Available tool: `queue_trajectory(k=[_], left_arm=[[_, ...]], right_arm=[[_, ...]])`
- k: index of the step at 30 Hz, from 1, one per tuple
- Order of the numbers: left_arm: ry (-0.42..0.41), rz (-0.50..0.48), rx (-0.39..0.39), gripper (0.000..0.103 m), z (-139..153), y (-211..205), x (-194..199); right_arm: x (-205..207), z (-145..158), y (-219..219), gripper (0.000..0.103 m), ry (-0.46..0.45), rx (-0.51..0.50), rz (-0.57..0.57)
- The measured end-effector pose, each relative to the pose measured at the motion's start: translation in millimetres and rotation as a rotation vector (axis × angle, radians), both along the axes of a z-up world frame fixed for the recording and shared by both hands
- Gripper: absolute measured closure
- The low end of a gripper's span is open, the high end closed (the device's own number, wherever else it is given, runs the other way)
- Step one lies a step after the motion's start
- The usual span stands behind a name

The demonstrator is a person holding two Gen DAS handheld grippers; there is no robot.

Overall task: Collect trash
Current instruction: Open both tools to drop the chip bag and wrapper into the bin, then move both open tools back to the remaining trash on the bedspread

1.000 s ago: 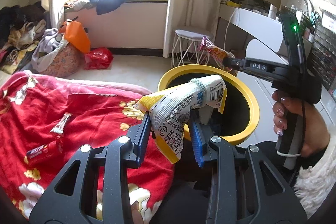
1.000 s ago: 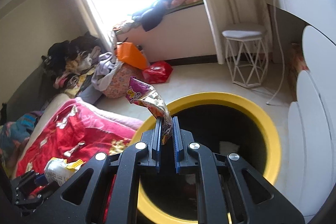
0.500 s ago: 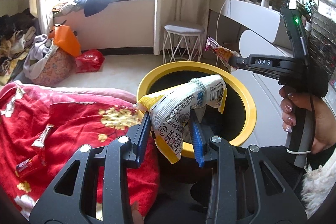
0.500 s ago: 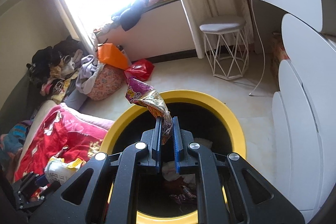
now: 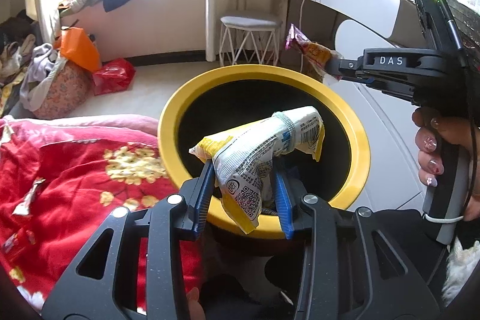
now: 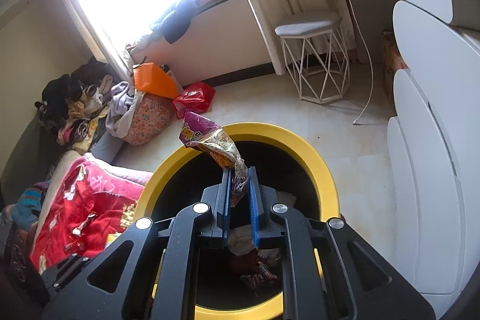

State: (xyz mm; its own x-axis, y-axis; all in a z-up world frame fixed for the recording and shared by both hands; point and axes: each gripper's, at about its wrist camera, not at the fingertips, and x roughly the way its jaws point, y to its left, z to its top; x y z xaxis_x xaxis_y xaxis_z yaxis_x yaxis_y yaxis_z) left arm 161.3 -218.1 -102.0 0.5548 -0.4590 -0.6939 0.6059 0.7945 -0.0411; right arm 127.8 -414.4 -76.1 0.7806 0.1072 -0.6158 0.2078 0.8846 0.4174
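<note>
Both grippers now further over the yellow-rimmed bin (image 6: 318, 161); right gripper (image 6: 239, 194) angled down, jaws opening, purple wrapper (image 6: 210, 140) loose between; left gripper (image 5: 244, 194) jaws opening around white-yellow packet (image 5: 255, 158).

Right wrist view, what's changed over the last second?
The yellow-rimmed bin now sits fully under the right gripper, whose jaws are opening around the purple snack wrapper, a gap showing beside it. The left gripper still carries its white-and-yellow packet.

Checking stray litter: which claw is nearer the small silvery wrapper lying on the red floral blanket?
Left. The left claw sits at the bin's blanket-side edge beside the wrapper; the right claw is across the yellow-rimmed bin.
</note>
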Motion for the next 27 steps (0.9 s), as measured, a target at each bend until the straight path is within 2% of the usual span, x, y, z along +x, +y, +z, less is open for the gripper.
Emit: queue_trajectory(k=[2,3,4,6,8,10,12,17,27], left_arm=[[0.004,-0.007,-0.027,0.068,-1.8,0.1,2.1],[0.007,0.002,-0.034,0.061,-2.2,0.9,3.3],[0.010,0.018,-0.044,0.048,-1.7,3.4,4.9],[0.007,0.042,-0.068,0.038,1.9,9.3,4.7],[-0.001,0.062,-0.089,0.033,7.0,16.0,3.0],[-0.025,0.098,-0.099,0.019,14.6,24.6,0.6],[-0.041,0.123,-0.111,0.011,21.6,32.0,-1.0],[-0.080,0.176,-0.127,0.011,35.2,50.9,-7.3],[-0.131,0.238,-0.119,0.011,48.5,82.3,-18.6]], right_arm=[[-0.3,-0.5,-0.9,0.066,0.001,0.003,-0.003],[-0.3,0.4,-1.7,0.063,-0.002,0.002,-0.005],[-0.8,1.0,-1.6,0.060,-0.004,-0.002,-0.008],[-1.4,2.4,-0.2,0.055,-0.009,-0.012,-0.010],[-2.2,4.0,1.3,0.048,-0.017,-0.023,-0.017],[-3.0,6.4,4.4,0.045,-0.025,-0.031,-0.018],[-4.4,9.3,8.5,0.038,-0.038,-0.038,-0.023],[-7.6,17.8,23.2,0.031,-0.073,-0.056,-0.003],[-9.4,31.2,53.5,0.028,-0.121,-0.094,0.060]])
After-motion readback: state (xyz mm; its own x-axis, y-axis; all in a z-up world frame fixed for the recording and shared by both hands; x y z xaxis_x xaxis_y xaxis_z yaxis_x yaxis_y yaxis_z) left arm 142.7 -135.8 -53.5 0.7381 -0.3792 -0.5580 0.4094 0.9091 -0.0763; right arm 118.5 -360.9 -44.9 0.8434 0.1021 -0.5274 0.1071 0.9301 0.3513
